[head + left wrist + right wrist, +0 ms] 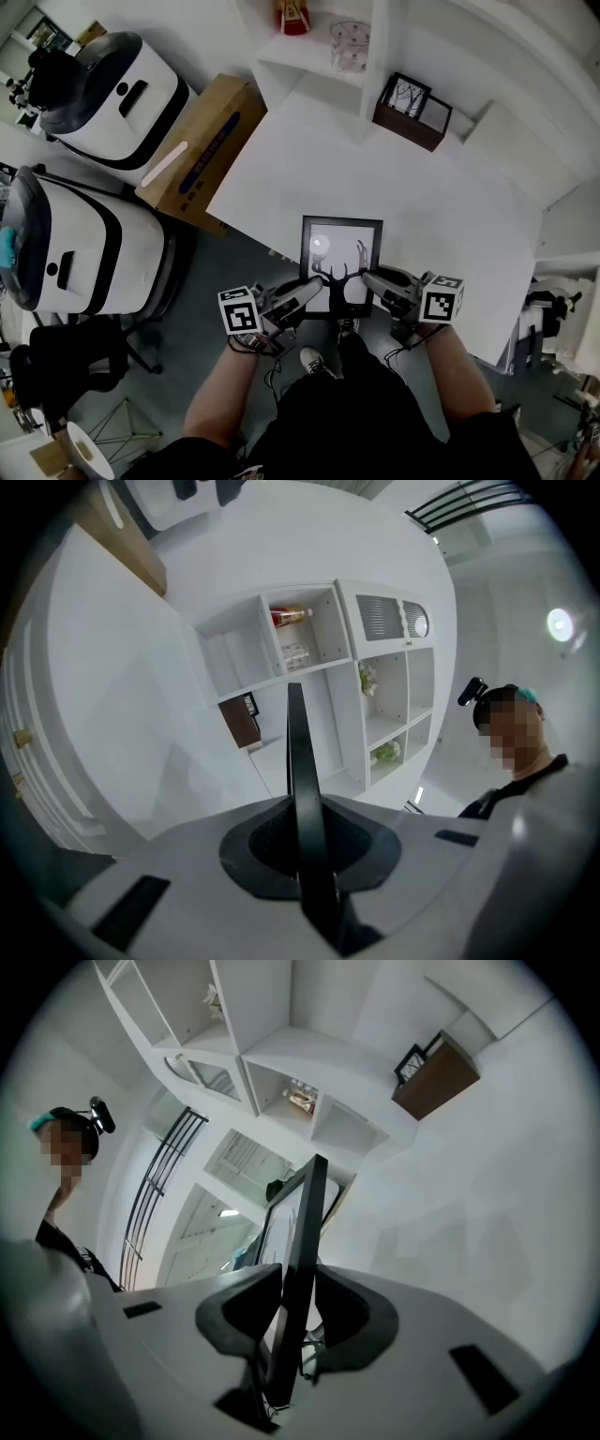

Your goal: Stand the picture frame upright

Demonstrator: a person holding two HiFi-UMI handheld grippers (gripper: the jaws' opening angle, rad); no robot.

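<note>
Showing the picture frame at the near edge of the bench, its face turned up toward the head view. It is a thin, flat black rectangle around a glossy pane that bears a dark antler silhouette and one round glint of light. Whether its lower edge touches the bench cannot be told.

The left tongs meet the frame at its lower left corner. In the left gripper view the frame appears edge-on as a narrow black strip, with the dark matte pads pressed against it on both sides. The right tongs meet the lower right corner. In the right gripper view their jaws stand spread, and the frame slants between them with a gap on one side.

The bench is smooth, matt and white. Against its far side stands a white shelf unit of square compartments. Beside this a brown box holds a small framed print. A cardboard carton lies on the floor at the left.
</note>
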